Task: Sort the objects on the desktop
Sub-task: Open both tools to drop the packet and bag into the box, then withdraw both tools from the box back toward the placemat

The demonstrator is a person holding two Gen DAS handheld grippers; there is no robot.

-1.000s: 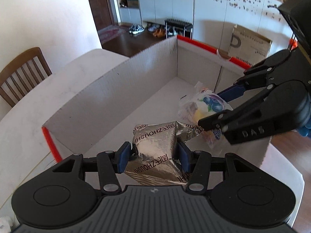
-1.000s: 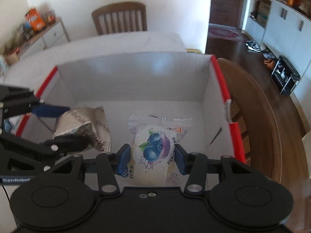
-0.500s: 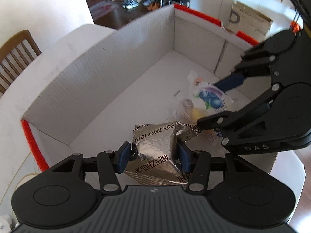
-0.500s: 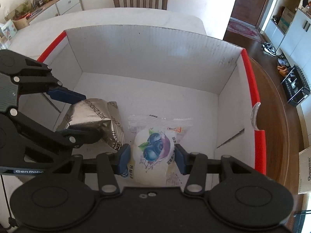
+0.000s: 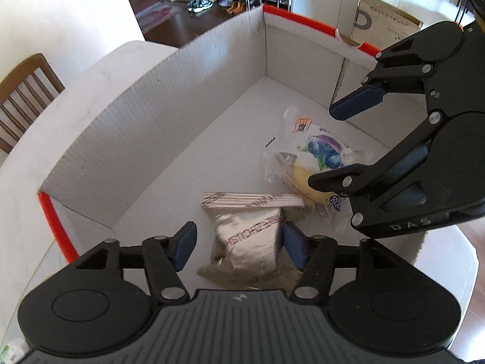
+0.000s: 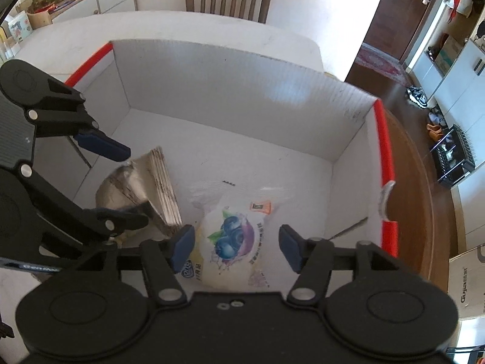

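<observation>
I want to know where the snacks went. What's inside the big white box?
Two snacks lie inside the white box: a silver foil packet and, beside it, a blueberry bun bag. Each sits between an opening claw. The box floor under them is hidden.

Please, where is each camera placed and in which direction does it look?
Left wrist: on the left tool, looking steeply down into the white box; jaws opening around the silver packet.
Right wrist: on the right tool, looking down; jaws opening around the blueberry packet.
Shared: box, both packets, each other's tool.
</observation>
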